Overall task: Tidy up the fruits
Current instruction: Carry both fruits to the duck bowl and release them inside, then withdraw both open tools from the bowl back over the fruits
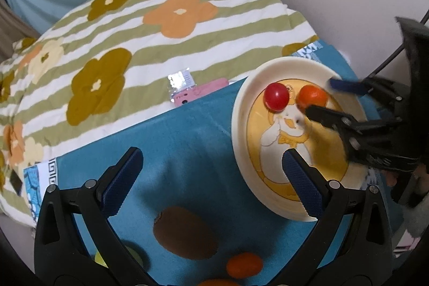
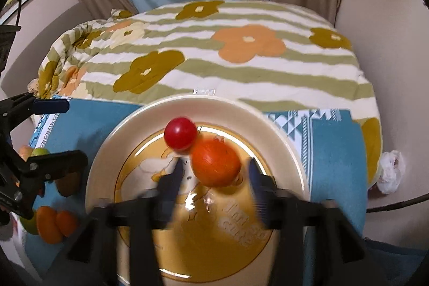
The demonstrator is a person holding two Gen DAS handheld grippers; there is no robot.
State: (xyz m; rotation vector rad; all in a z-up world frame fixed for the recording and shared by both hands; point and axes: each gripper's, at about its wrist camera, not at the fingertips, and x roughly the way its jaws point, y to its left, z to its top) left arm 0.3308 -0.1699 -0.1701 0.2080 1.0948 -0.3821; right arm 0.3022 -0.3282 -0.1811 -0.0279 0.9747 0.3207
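Note:
A cream plate (image 1: 241, 103) (image 2: 107, 152) with a yellow cartoon centre lies on a blue towel (image 1: 193, 130). On it a red cherry tomato (image 1: 276, 96) (image 2: 180, 133) touches an orange (image 1: 312, 95) (image 2: 215, 162). My right gripper (image 2: 214, 173) (image 1: 321, 97) is open, its blurred fingers standing either side of the orange with a gap on each side. My left gripper (image 1: 211, 156) (image 2: 75, 130) is open and empty over the towel, left of the plate. A kiwi (image 1: 185, 232) (image 2: 69, 184), a small orange fruit (image 1: 244, 264) and a green fruit (image 1: 131, 256) lie on the towel below it.
The towel rests on a striped floral quilt (image 1: 161, 44). A pink phone (image 1: 198, 94) and a foil packet (image 1: 179, 79) lie at the towel's far edge. More orange fruits (image 2: 49, 224) sit left of the plate. A crumpled white tissue (image 2: 390, 170) lies at the right.

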